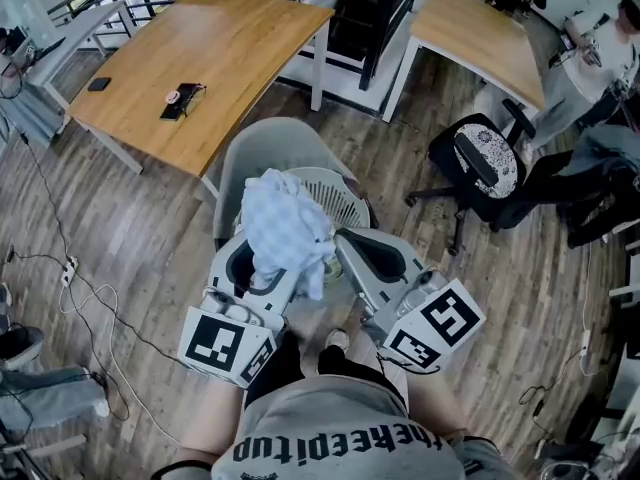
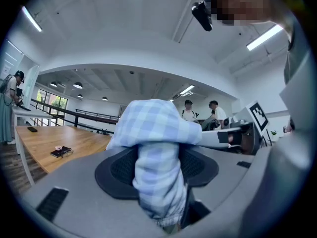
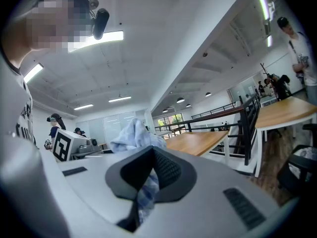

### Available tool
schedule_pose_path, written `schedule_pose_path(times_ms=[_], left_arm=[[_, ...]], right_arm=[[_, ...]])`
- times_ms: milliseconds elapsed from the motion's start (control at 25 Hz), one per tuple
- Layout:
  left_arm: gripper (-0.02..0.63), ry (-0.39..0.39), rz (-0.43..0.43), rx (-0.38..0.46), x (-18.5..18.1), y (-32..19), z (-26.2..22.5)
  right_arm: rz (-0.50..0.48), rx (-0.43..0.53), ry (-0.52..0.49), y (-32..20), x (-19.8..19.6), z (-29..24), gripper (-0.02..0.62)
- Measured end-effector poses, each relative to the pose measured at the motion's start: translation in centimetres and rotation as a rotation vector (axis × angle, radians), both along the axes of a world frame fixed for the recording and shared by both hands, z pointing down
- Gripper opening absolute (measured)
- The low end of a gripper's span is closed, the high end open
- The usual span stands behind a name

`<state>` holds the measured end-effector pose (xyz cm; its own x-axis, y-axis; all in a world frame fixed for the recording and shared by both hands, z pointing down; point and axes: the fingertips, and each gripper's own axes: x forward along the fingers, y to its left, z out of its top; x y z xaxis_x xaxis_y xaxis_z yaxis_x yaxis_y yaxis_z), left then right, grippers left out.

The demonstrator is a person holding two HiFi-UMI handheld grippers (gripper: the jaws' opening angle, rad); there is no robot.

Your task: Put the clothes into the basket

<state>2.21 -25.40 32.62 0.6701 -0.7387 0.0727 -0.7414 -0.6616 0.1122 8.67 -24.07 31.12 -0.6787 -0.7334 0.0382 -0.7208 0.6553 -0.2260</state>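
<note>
A light-blue checked garment (image 1: 285,230) is bunched up in front of my body, just above a white slatted basket (image 1: 335,196) that rests on a grey chair (image 1: 268,150). My left gripper (image 1: 265,266) is shut on the garment, whose folds spill over and hang between the dark pads (image 2: 158,175). My right gripper (image 1: 340,248) points at the same garment from the right. It is shut on a strip of the cloth (image 3: 144,192) that is pinched between its pads. Both grippers are held level, side by side.
A wooden table (image 1: 200,53) with a phone and small items stands at the upper left, and a second table (image 1: 480,33) at the upper right. A black office chair (image 1: 478,163) is to the right. Cables (image 1: 70,268) trail on the floor at the left.
</note>
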Motion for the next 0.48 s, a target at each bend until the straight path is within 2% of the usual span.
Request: schedule_pose_path(times_ms=[480], left_arm=[[0.235, 0.006, 0.093, -0.021, -2.1, -3.3, 0.5]], right_arm=[[0.091, -0.019, 0.014, -2.8, -2.3, 0.3, 0.009]])
